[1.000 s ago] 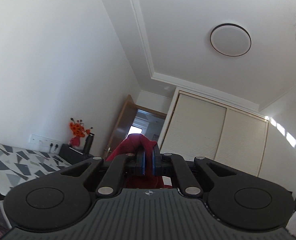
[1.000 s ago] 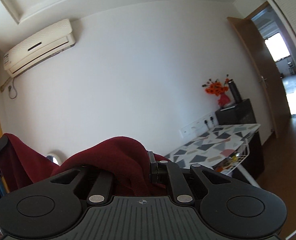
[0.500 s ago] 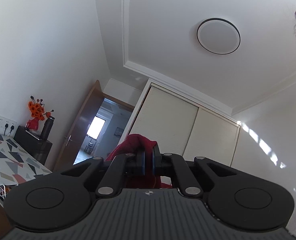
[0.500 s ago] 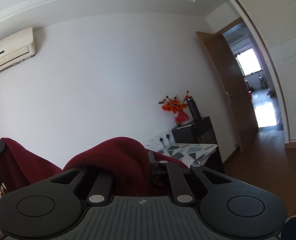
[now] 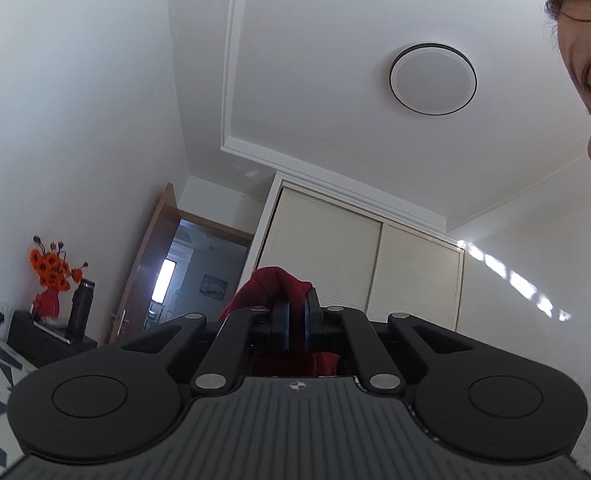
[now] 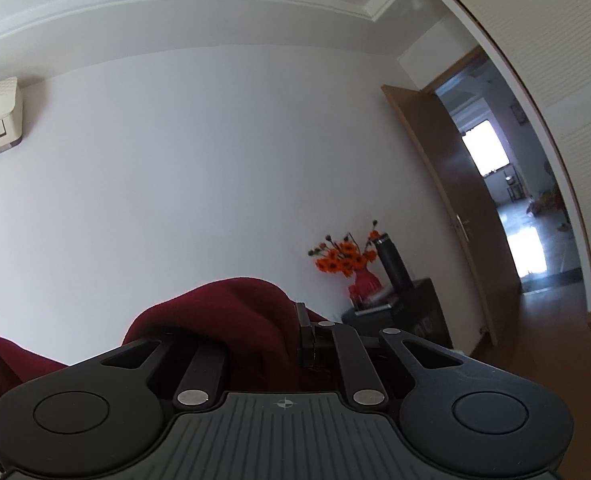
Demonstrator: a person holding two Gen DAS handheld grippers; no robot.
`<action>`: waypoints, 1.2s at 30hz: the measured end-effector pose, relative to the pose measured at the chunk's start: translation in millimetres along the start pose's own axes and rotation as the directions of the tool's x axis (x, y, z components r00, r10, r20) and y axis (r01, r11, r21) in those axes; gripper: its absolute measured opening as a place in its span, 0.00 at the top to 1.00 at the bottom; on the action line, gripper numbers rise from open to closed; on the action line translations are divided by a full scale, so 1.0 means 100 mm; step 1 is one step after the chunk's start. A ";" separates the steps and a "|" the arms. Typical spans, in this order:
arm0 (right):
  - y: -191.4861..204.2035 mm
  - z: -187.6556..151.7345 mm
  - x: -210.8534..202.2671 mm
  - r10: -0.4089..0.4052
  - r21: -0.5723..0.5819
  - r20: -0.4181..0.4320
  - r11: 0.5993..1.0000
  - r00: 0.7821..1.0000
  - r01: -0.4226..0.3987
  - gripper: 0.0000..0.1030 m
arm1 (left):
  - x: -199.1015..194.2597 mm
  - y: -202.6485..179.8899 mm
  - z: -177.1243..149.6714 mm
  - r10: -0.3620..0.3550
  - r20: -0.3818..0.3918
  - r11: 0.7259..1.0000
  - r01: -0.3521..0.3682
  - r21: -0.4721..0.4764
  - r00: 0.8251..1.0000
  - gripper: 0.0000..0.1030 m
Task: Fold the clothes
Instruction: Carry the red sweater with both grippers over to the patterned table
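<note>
A soft, dark red knit garment (image 5: 279, 284) was pinched in the clenched left gripper (image 5: 295, 322) and draped, bunched, over the clenched right gripper (image 6: 291, 336)

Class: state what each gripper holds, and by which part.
Both hold the dark red garment: left gripper pinches a bunched fold; right gripper clamps cloth draped over it. Which part: unclear.
</note>
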State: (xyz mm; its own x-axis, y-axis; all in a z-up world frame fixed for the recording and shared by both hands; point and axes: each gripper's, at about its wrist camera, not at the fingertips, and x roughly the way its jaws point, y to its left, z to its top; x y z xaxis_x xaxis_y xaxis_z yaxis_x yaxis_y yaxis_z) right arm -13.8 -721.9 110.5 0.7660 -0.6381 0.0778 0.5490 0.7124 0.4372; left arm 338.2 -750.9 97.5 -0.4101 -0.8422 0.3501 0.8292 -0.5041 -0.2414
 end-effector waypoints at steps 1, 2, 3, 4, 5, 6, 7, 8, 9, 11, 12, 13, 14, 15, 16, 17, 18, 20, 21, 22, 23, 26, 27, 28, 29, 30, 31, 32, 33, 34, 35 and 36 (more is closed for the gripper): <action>0.07 0.02 0.21 0.017 0.005 0.009 1.000 1.000 -0.017 0.90 | 0.03 0.11 0.07 0.010 0.014 1.000 -0.011 0.004 1.000 0.93; 0.14 0.04 0.43 0.037 0.009 0.011 0.999 0.999 -0.037 0.90 | 0.06 0.21 0.14 0.021 0.027 1.000 -0.021 0.007 0.999 0.93; 0.21 0.07 0.65 0.056 0.006 0.010 0.998 0.998 -0.056 0.90 | 0.08 0.31 0.20 0.036 0.041 0.999 -0.036 0.009 0.999 0.93; 0.31 0.11 0.86 0.073 -0.011 0.008 0.997 0.997 -0.073 0.90 | 0.08 0.39 0.27 0.050 0.057 0.999 -0.051 0.013 0.997 0.93; 0.41 0.15 1.07 0.093 -0.039 0.010 0.995 0.996 -0.092 0.90 | 0.08 0.47 0.32 0.065 0.070 0.998 -0.067 0.020 0.995 0.93; 0.51 0.19 1.29 0.118 -0.069 0.013 0.991 0.993 -0.117 0.90 | 0.06 0.49 0.39 0.088 0.087 0.995 -0.091 0.034 0.992 0.93; 0.61 0.23 1.51 0.146 -0.097 0.016 0.985 0.989 -0.144 0.90 | 0.06 0.54 0.46 0.117 0.107 0.991 -0.123 0.053 0.987 0.93; 0.74 0.27 1.73 0.180 -0.120 0.015 0.977 0.984 -0.176 0.90 | 0.06 0.58 0.51 0.149 0.127 0.985 -0.159 0.073 0.981 0.93; 0.87 0.32 1.96 0.213 -0.138 0.013 0.968 0.977 -0.210 0.90 | 0.05 0.59 0.57 0.184 0.146 0.976 -0.199 0.091 0.972 0.93; 1.14 0.40 2.42 0.278 -0.157 0.008 0.949 0.960 -0.274 0.90 | 0.05 0.62 0.67 0.249 0.180 0.955 -0.272 0.119 0.952 0.93; 1.26 0.43 2.65 0.309 -0.157 0.005 0.940 0.951 -0.304 0.90 | 0.08 0.64 0.71 0.280 0.193 0.943 -0.307 0.131 0.940 0.93; 1.36 0.46 2.89 0.334 -0.152 0.004 0.932 0.943 -0.329 0.90 | 0.10 0.66 0.76 0.310 0.207 0.929 -0.342 0.142 0.928 0.93; 1.46 0.48 3.12 0.359 -0.145 0.002 0.923 0.933 -0.355 0.90 | 0.14 0.67 0.79 0.339 0.219 0.913 -0.376 0.159 0.915 0.93; 1.56 0.49 3.36 0.384 -0.134 -0.005 0.915 0.923 -0.381 0.90 | 0.18 0.69 0.83 0.366 0.231 0.896 -0.409 0.176 0.901 0.93; 1.62 0.49 3.59 0.403 -0.123 -0.008 0.908 0.915 -0.401 0.90 | 0.23 0.70 0.85 0.397 0.244 0.874 -0.445 0.194 0.885 0.93; 1.70 0.49 3.81 0.423 -0.113 -0.012 0.900 0.906 -0.422 0.90 | 0.29 0.73 0.86 0.422 0.257 0.854 -0.476 0.209 0.870 0.93; 1.77 0.49 4.02 0.445 -0.103 -0.015 0.890 0.895 -0.444 0.90 | 0.35 0.76 0.87 0.446 0.269 0.833 -0.506 0.223 0.853 0.93; 1.86 0.46 4.39 0.489 -0.104 -0.015 0.867 0.872 -0.488 0.90 | 0.48 0.83 0.86 0.488 0.296 0.795 -0.558 0.238 0.821 0.93; 1.90 0.42 4.58 0.512 -0.109 -0.019 0.853 0.859 -0.510 0.90 | 0.53 0.86 0.84 0.505 0.310 0.778 -0.581 0.241 0.805 0.93; 1.93 0.36 4.75 0.532 -0.117 -0.030 0.839 0.846 -0.532 0.90 | 0.59 0.88 0.81 0.526 0.321 0.758 -0.605 0.242 0.788 0.93; 1.94 0.29 4.90 0.551 -0.116 -0.050 0.825 0.833 -0.553 0.90 | 0.65 0.91 0.78 0.546 0.333 0.738 -0.629 0.242 0.769 0.93; 1.94 -0.01 5.35 0.586 -0.102 -0.160 0.790 0.794 -0.604 0.90 | 0.93 1.14 0.64 0.635 0.327 0.664 -0.711 0.232 0.700 0.93; 1.91 -0.15 5.54 0.591 -0.103 -0.205 0.780 0.780 -0.618 0.90 | 1.00 1.21 0.57 0.669 0.317 0.634 -0.739 0.229 0.672 0.93; 1.91 -0.33 5.72 0.593 -0.103 -0.257 0.768 0.763 -0.632 0.90 | 1.07 1.28 0.51 0.702 0.306 0.602 -0.766 0.228 0.643 0.93; 1.89 -0.53 5.89 0.588 -0.099 -0.316 0.760 0.744 -0.642 0.90 | 1.14 1.37 0.41 0.744 0.287 0.561 -0.797 0.222 0.604 0.93; 1.87 -0.77 6.07 0.579 -0.093 -0.380 0.752 0.722 -0.652 0.90 | 1.19 1.46 0.32 0.781 0.267 0.524 -0.825 0.212 0.565 0.93; 1.85 -1.01 6.25 0.567 -0.086 -0.442 0.745 0.696 -0.662 0.90 | 1.23 1.54 0.22 0.818 0.242 0.484 -0.852 0.198 0.521 0.93; 1.83 -1.25 6.42 0.553 -0.079 -0.501 0.737 0.666 -0.671 0.90 | 1.26 1.63 0.11 0.853 0.216 0.443 -0.877 0.184 0.476 0.93; 1.82 -1.52 6.56 0.540 -0.073 -0.553 0.727 0.634 -0.682 0.90 | 1.28 1.70 -0.01 0.881 0.192 0.404 -0.898 0.173 0.433 0.93; 1.80 -1.79 6.68 0.523 -0.075 -0.599 0.717 0.606 -0.693 0.90 | 1.30 1.78 -0.12 0.906 0.166 0.364 -0.917 0.162 0.389 0.93; 1.79 -2.07 6.80 0.505 -0.077 -0.643 0.706 0.576 -0.704 0.90 | 1.31 1.84 -0.23 0.929 0.137 0.323 -0.934 0.155 0.344 0.93; 1.79 -2.33 6.88 0.487 -0.083 -0.680 0.692 0.548 -0.717 0.90 | 1.33 1.90 -0.34 0.949 0.107 0.280 -0.948 0.148 0.297 0.93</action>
State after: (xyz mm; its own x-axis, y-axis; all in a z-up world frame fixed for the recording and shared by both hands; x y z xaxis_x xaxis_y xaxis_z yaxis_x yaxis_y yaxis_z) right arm 689.4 -964.9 33.5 0.9146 0.1957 -0.3539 -0.1418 0.9748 0.1724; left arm 428.4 -965.4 66.9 0.7055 -0.7082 -0.0279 0.6777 0.6856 -0.2657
